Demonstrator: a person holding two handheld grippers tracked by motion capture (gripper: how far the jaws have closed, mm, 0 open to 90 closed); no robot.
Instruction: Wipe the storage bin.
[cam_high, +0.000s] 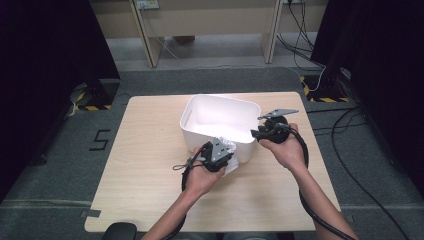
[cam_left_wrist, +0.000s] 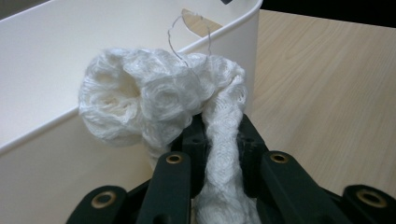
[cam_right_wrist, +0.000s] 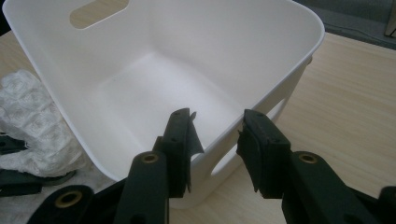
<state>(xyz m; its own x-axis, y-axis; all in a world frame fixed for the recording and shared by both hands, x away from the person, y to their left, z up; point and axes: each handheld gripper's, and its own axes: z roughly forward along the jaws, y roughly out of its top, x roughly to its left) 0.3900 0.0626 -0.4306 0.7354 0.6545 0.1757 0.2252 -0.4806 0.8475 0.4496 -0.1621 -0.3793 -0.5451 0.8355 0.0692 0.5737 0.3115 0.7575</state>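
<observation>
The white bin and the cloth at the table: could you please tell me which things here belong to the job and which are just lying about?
Part of the job:
- white knitted cloth, pinched in the left gripper
- white bin, its inside bare
- right gripper, jaws apart astride the bin's near wall

Just lying about:
- cables on the floor behind the table
- wooden furniture legs at the back

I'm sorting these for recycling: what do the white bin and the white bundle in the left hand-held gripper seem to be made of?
The bin looks like moulded plastic with a smooth matte finish, thin rounded walls and cut-out handles. The bundle looks like soft knitted or woven textile, possibly cotton, with a raised fibrous pattern and a loose thread.
</observation>
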